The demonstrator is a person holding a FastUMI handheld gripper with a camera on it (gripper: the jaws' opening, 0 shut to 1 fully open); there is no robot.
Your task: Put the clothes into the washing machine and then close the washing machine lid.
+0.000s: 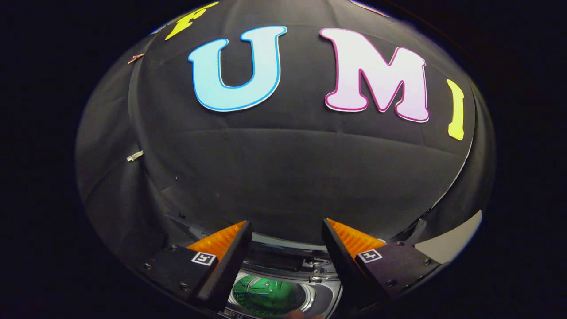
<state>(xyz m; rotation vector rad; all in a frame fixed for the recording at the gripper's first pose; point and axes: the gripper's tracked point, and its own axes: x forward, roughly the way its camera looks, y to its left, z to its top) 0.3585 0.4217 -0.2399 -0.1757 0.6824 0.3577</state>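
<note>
I have the gripper [286,248] spread wide, its two fingers well apart with nothing between them; it is released and carries no clothing.

Just below and between the fingers I look down into the washing machine [325,294]. Its top is open: I see the round mouth of the drum [248,297] with its perforated metal wall, and something green [277,294] lying inside it. I take that for the clothes already dropped in, though a reflection off the drum would look much the same from here, so I hold that loosely. Just beyond the drum mouth, still between the fingers, a dark band with a small metal fitting reads to me as the rear of the machine top, perhaps the hinge side of the lid; I cannot make out the lid itself.

So my judgement is that the loading half looks done, or nearly so, and the closing of the lid is what remains. For that I would need to find the lid's edge before moving.

Farther out, beyond the fingers, the black cloth wall [283,177] of the booth rises and curves around. Off past the right-hand finger a pale strip of surface [452,243] shows at the foot of the cloth.
</note>
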